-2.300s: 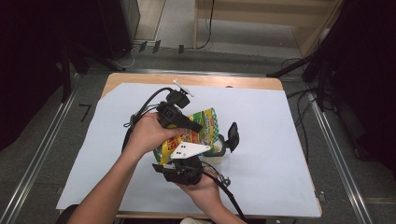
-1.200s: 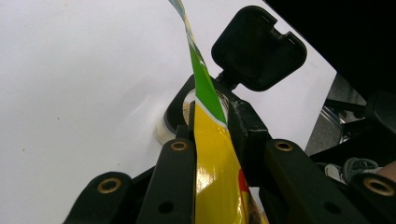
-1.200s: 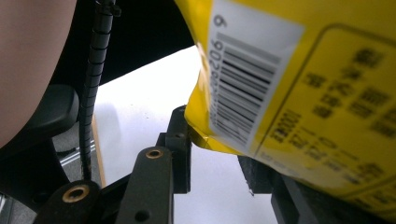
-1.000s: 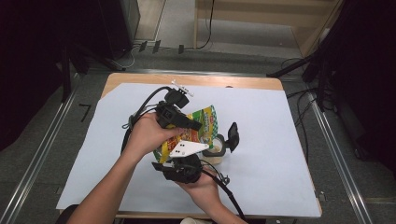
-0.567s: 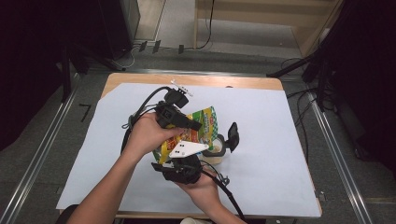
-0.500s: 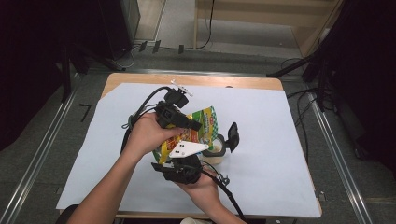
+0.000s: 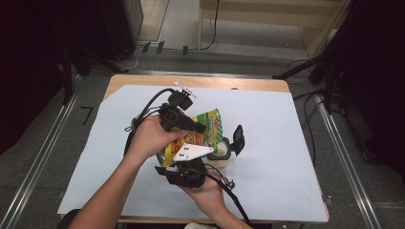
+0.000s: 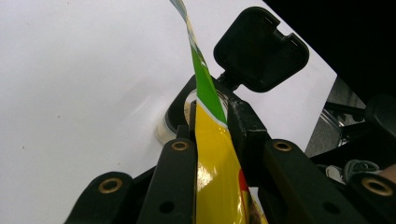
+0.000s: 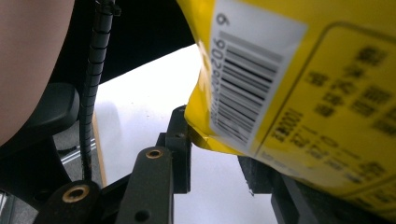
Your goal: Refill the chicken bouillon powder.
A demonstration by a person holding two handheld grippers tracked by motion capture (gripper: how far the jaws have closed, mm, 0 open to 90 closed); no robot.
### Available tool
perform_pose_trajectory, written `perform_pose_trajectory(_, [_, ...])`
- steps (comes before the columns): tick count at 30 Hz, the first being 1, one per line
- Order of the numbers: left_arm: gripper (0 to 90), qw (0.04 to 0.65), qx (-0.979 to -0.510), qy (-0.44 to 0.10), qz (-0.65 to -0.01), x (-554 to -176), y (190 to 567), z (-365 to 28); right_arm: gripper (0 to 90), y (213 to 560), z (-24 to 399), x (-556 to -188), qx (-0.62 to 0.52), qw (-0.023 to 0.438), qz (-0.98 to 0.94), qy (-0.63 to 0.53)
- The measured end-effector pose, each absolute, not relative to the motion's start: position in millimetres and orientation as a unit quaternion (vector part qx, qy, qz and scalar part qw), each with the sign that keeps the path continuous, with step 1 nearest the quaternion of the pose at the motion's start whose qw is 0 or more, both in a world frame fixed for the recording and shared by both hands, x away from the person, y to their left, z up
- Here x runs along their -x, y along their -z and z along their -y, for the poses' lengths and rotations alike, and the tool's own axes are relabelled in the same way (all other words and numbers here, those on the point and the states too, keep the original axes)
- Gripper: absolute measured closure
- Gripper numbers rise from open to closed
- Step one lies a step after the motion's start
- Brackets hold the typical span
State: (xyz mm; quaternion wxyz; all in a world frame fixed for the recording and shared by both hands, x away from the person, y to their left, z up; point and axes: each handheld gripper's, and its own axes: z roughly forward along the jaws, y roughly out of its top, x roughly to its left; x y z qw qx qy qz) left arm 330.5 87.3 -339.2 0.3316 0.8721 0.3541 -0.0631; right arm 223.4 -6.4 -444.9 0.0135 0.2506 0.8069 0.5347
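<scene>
- Two grippers on one yellow-green snack pouch (image 7: 203, 131), held over the white sheet (image 7: 296, 143) near table centre.
- Left gripper (image 8: 210, 135) — jaws clamped on the pouch's thin edge; the film runs straight up between them in the left gripper view.
- Right gripper (image 9: 212, 161) — pouch's lower corner with the barcode label (image 9: 247, 84) sits between its jaws; whether they actually pinch it, cannot tell.
- Small round container (image 7: 222, 150) with a black flip lid (image 7: 238, 139) open, at about 3 o'clock of the pouch, just beside it; in the left gripper view the container mouth (image 8: 189, 100) lies right behind the pouch edge.
- Risk: glossy film slips out of the left jaws — narrow bite on a slick edge.
- Risk: pouch mouth off the container mouth, so contents land on the sheet.
- Risk: a jaw or the pouch nudges the container — looks light, could tip or slide.
- Risk: pulling the two grippers apart tears the pouch unevenly.
</scene>
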Motion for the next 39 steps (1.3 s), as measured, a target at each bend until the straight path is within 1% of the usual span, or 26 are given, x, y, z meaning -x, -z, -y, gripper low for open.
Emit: perform_pose_trajectory(39, [80.7, 0.336, -0.871, 0.061, -0.353, -328.8, 337.1, -85.0, 69.3, 443.3, 6.2, -220.5, -0.255, 0.014, -0.803, -0.539])
